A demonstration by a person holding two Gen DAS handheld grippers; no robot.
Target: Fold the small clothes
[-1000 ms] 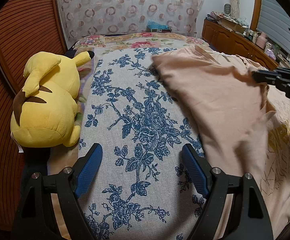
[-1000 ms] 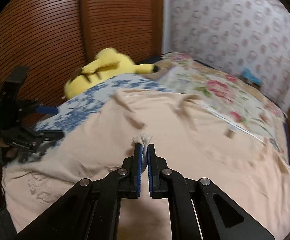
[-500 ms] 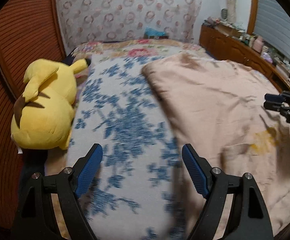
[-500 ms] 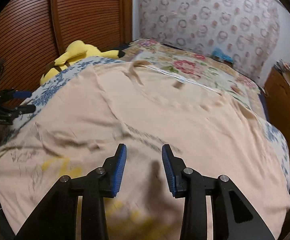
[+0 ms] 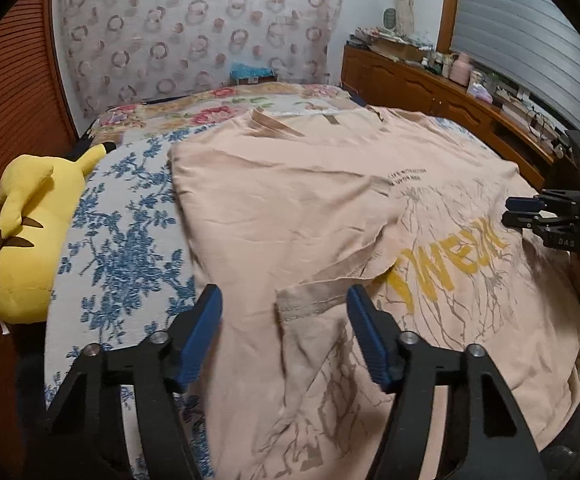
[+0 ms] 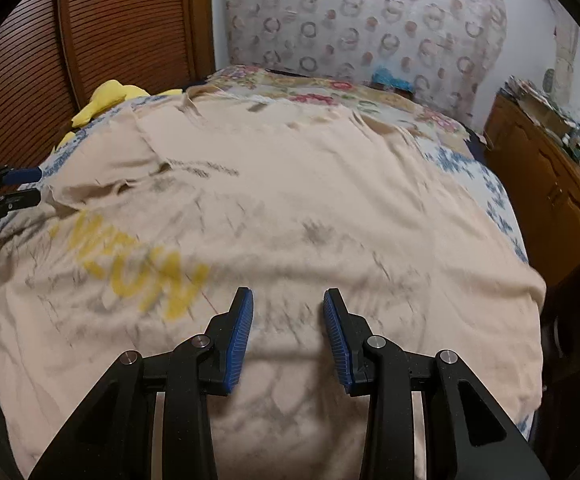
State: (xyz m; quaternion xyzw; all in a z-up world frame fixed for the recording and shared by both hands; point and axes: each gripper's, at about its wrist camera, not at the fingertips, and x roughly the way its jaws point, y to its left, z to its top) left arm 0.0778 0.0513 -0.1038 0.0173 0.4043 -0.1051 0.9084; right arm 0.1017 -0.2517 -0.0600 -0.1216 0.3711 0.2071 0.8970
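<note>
T-shirt (image 5: 313,216) is lying spread across the bed (image 5: 130,248), collar toward the headboard edge, its folded-in sleeve hem sitting directly before the nearer left hand-held gripper (image 5: 284,332), both hand-held grippers gaping empty.

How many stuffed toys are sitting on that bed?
1. A yellow plush toy lies at the bed's left edge by the wooden slatted wall, beside the peach T-shirt; its ears also peek out in the right wrist view. Others could be hidden out of frame.
</note>
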